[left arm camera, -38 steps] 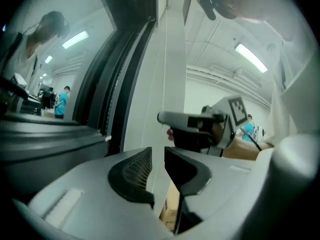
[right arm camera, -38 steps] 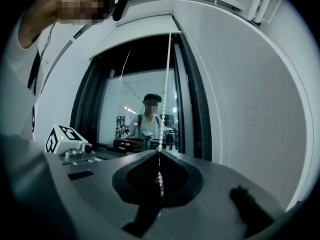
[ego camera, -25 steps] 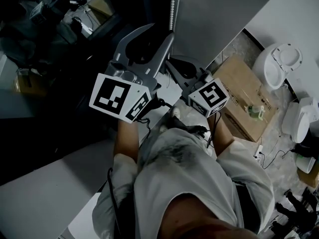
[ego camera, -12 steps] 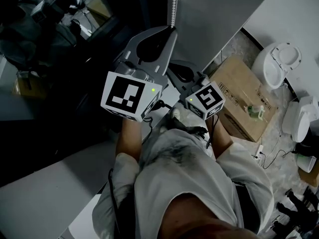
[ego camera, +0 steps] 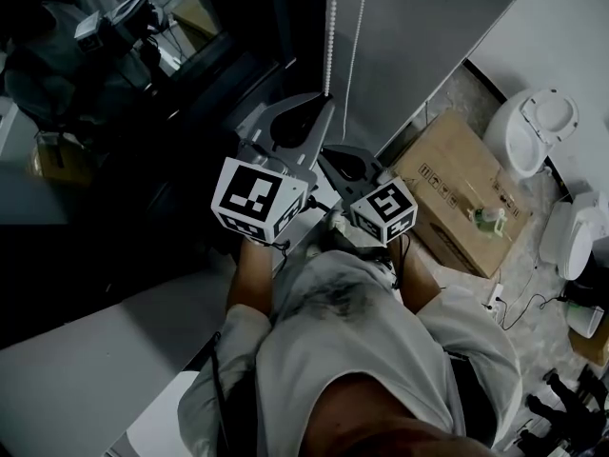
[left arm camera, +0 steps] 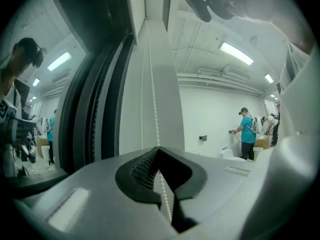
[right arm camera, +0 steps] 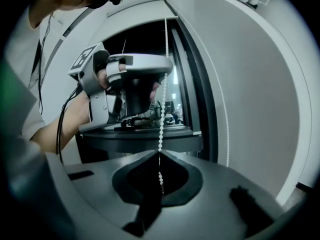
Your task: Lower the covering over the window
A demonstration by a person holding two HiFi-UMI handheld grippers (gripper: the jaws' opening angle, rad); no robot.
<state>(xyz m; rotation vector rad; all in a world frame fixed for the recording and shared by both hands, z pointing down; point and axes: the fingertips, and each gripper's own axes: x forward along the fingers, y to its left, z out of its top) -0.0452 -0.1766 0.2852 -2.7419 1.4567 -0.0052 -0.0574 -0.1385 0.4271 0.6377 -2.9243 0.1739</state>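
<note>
A white bead chain [ego camera: 330, 27] hangs beside the dark window [ego camera: 143, 93], next to the grey roller blind [ego camera: 428, 27]. My left gripper [ego camera: 328, 98] is shut on this chain, its marker cube [ego camera: 257, 198] toward me. In the left gripper view the chain [left arm camera: 151, 84] runs down into the closed tips of the left gripper [left arm camera: 159, 148]. My right gripper [ego camera: 325, 150] sits just below, also shut on the chain. In the right gripper view the chain [right arm camera: 163, 119] drops from the left gripper [right arm camera: 165, 73] into the pinched tips of the right gripper [right arm camera: 159, 151]. A second strand [right arm camera: 225, 124] hangs loose.
A cardboard box [ego camera: 457, 208] lies on the floor to the right, with white sanitary fixtures [ego camera: 538, 131] beyond it. A white sill [ego camera: 95, 350] runs below the window. People [left arm camera: 247, 134] stand far back in the room.
The left jaws, open a second ago, have closed on the bead chain. Both grippers have since moved down along the window, and more chain shows above them.
</note>
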